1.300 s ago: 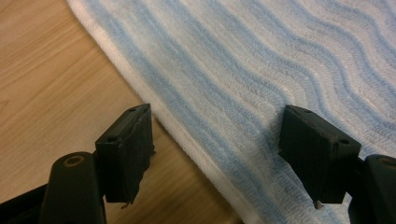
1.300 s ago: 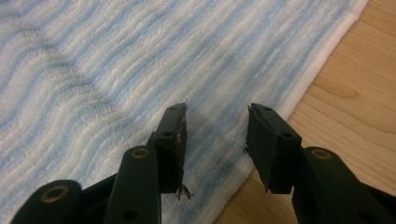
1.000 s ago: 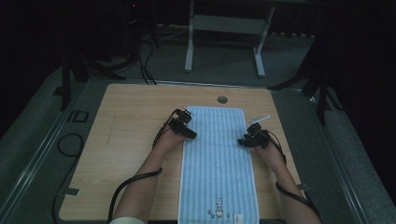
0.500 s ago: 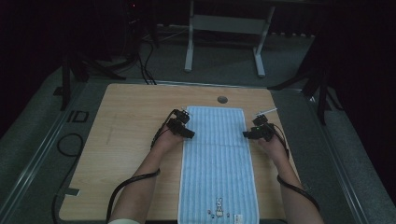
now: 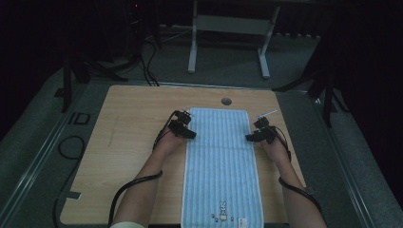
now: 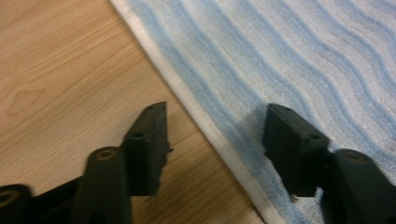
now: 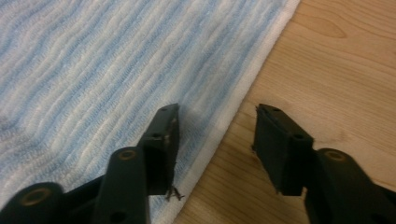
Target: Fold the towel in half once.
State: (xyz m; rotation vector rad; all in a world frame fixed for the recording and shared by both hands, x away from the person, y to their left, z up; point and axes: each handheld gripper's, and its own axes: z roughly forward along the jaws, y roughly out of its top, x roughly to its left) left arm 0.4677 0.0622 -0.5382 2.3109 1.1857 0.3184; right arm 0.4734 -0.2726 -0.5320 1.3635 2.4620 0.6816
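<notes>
Now straddling the towel (image 5: 222,156) edges at centre frame: left gripper (image 5: 189,134) closing in, right gripper (image 5: 252,137) narrowing too, both still parted, nothing pinched, flat on table (image 5: 128,142).

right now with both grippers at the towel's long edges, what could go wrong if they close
1. The left gripper straddles the white hem of the towel, its jaws just closing, nothing pinched yet. On flat cloth the fingers may scrape the table and slip off.
2. The right gripper sits the same way; if one side catches, the towel may skew.
3. The towel's near end overhangs the table edge and could drag.
</notes>
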